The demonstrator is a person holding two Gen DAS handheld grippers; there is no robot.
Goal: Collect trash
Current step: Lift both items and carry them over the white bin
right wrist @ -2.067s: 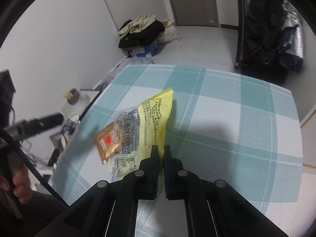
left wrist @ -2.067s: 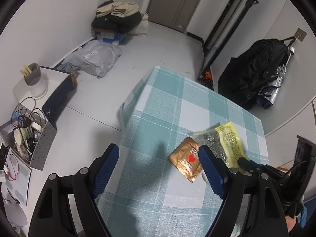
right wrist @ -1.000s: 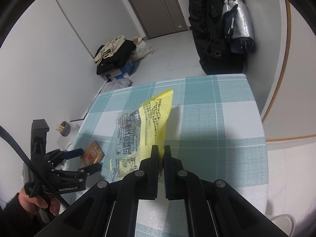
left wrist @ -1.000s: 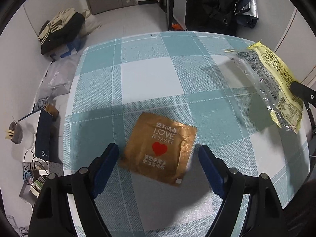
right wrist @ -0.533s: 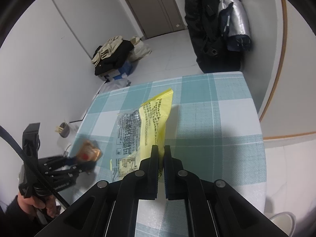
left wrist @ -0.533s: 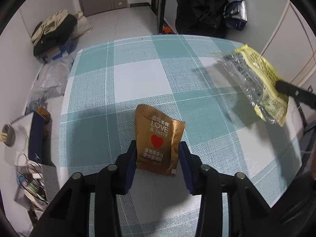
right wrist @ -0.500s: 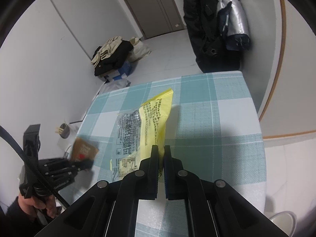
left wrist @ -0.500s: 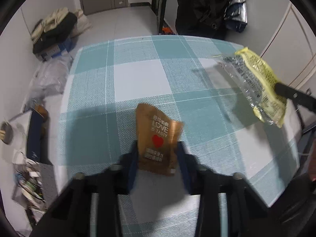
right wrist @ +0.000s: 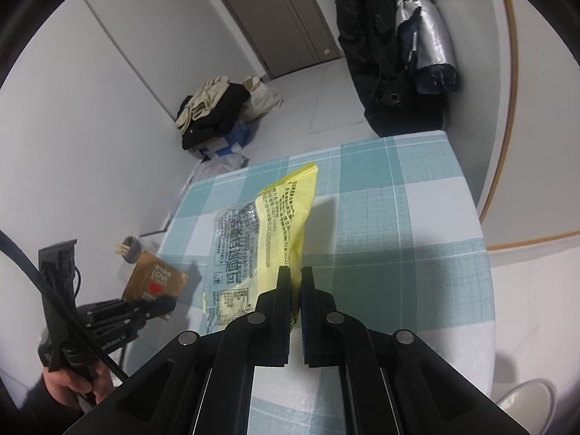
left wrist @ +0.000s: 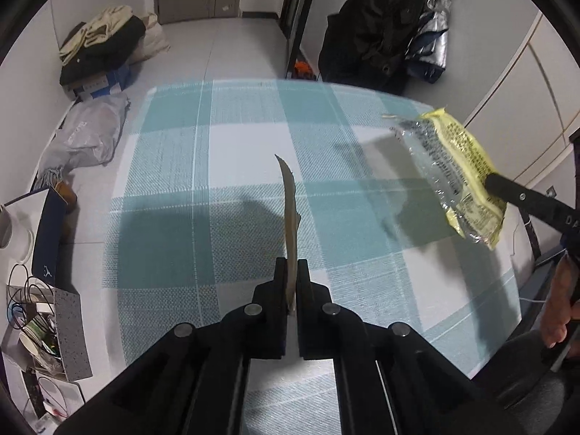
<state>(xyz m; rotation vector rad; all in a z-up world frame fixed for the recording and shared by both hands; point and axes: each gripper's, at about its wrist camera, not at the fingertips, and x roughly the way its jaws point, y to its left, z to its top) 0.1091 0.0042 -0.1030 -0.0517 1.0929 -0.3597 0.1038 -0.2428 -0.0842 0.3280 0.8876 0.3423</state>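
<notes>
Left tongs: While they were clenched on the bottom edge of the brown packet (left wrist: 290, 217), the left tongs (left wrist: 291, 282) held it upright and edge-on above the table (left wrist: 174, 166); the jaws had just been closing, and the packet sat between them.
Right tongs: The right tongs (right wrist: 295, 290) were clamped on the lower edge of the yellow wrapper (right wrist: 264, 232), which hung clear of the table, off toward its right side as the left camera showed it.
Where the trash was: Both pieces were off the table and in the air; no bin or bag for them could be seen in either view.
Risk, brown packet: The grip looked to take only a thin strip of the packet's edge, so a quick swing away from the table could probably let it slip out and fall back onto the table or onto the floor beside it.
Risk, yellow wrapper: The wrapper was long, slick and floppy and stuck far out beyond the jaws, so it might slide free under a jerk or drag against the table's edge.
Risk, both hands: The two tools were near each other over the table, and crossing their paths could knock one piece loose.
Risk, floor clutter: Cables and boxes lay on the floor to the left of the table, where a dropped packet would be awkward to recover.
</notes>
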